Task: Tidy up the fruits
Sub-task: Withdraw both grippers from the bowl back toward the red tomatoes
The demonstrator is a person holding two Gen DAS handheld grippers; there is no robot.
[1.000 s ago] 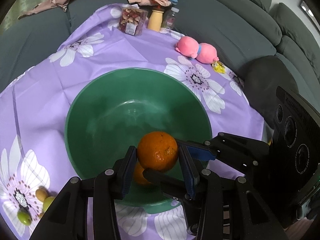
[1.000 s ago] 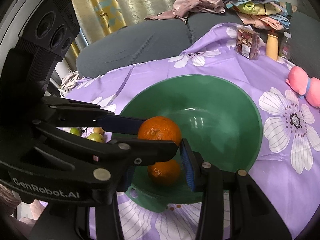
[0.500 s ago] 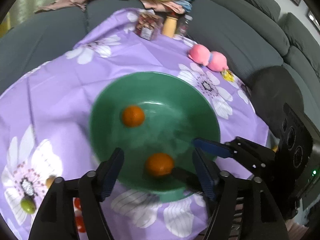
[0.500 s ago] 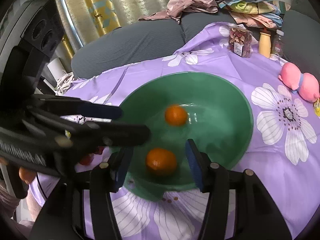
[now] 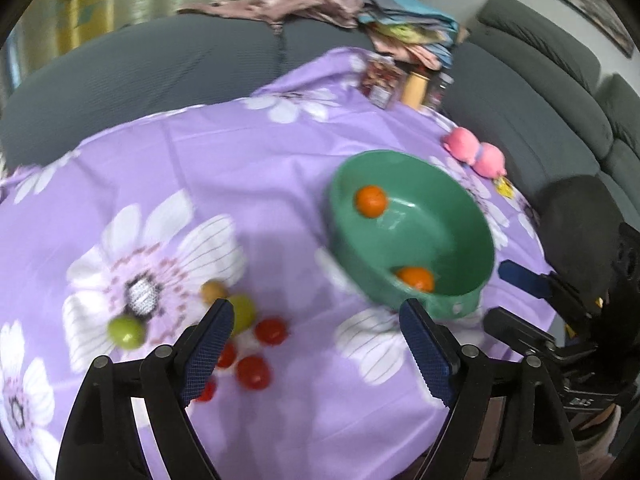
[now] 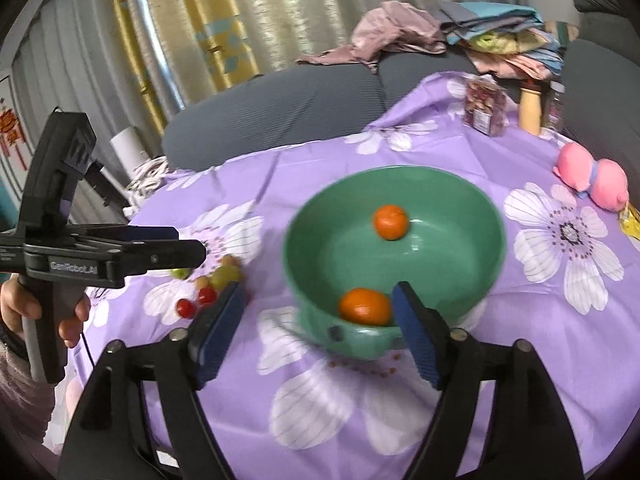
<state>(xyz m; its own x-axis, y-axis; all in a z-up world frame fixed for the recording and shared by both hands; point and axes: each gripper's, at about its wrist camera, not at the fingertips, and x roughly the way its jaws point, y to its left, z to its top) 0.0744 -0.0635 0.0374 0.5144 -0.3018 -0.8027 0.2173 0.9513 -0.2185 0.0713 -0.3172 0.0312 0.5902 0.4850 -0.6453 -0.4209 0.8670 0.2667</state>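
Observation:
A green bowl [image 5: 400, 156] [image 6: 400, 170] stands on the purple flowered cloth with two oranges in it. One orange [image 5: 371, 200] [image 6: 391, 222] lies at the far side, the other [image 5: 414, 279] [image 6: 365, 306] against the near wall. My left gripper [image 5: 316, 312] [image 6: 192, 242] hangs left of the bowl, its jaws opening with nothing between them. Just beyond its left finger lie small green fruits [image 5: 126, 332] [image 6: 224, 274] and red tomatoes [image 5: 271, 330] [image 6: 207, 295]. My right gripper [image 6: 320, 296] [image 5: 500, 300] is in front of the bowl, its jaws also opening and empty.
A pink plush toy [image 5: 474, 156] [image 6: 592, 178] lies right of the bowl. A snack jar [image 5: 382, 80] and a bottle [image 5: 416, 88] stand at the cloth's far edge. A grey sofa with piled clothes [image 6: 400, 36] surrounds the table. A hand [image 6: 16, 300] holds the left gripper.
Both grippers let go of their oranges, which now lie in the bowl, and opened wide. The left gripper swung left toward the small fruits; the right one drew back a little.

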